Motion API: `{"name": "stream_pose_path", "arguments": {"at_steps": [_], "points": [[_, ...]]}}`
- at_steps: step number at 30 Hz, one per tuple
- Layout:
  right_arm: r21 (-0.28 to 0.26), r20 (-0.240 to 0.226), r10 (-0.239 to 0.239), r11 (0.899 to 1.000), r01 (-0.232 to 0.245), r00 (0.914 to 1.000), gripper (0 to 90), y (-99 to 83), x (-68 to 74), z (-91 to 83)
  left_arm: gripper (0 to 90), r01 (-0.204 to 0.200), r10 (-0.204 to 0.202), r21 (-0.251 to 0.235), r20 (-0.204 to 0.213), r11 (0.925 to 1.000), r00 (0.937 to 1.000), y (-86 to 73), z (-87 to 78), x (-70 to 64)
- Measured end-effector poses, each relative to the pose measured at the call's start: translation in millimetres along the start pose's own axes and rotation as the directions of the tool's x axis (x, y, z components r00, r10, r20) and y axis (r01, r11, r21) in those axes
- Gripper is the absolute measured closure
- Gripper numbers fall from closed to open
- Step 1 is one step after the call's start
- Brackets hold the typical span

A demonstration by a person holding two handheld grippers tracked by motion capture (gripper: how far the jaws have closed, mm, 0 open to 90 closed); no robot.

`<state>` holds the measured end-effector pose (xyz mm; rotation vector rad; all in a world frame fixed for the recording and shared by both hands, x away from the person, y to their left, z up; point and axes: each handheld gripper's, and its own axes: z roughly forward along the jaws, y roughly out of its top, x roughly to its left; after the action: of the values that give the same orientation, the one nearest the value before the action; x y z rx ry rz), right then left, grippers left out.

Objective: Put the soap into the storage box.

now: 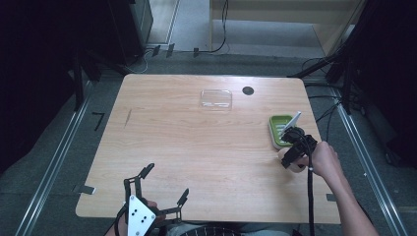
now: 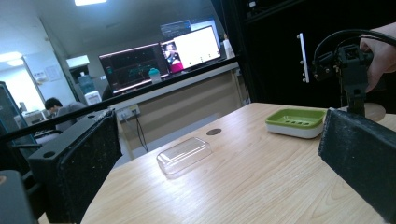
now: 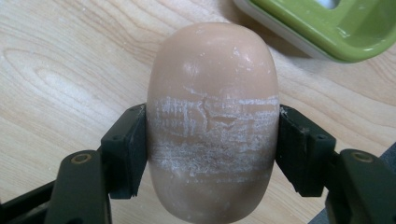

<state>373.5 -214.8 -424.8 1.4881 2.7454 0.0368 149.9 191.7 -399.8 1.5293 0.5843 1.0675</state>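
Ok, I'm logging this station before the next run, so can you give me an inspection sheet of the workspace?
Surface: wooden table, round dark hole near the far edge.
Job's things: peach soap bar, scuffed white across its middle; green soap dish beside it; clear plastic lid lying apart at the far side.
Clutter: nothing seen.
Grippers: right tool shut on the soap bar, both pads against its sides; left tool open, at the near edge, holding nothing.
Cables: black cable trailing from the right tool along the forearm; more cables on the floor beyond the table.
Surroundings: monitors on a counter, dark racks at both sides.
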Motion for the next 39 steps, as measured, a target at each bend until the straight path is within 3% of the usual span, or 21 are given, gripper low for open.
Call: {"name": "stream_pose_path", "arguments": {"at_steps": [39], "points": [[-0.125, 0.018, 0.072, 0.99, -0.069, 0.9973, 33.3, 22.0, -18.6, -17.6, 0.0, 0.003, -0.003, -0.001, 0.0, 1.0, 1.0, -0.2, 0.3, 0.3]]}}
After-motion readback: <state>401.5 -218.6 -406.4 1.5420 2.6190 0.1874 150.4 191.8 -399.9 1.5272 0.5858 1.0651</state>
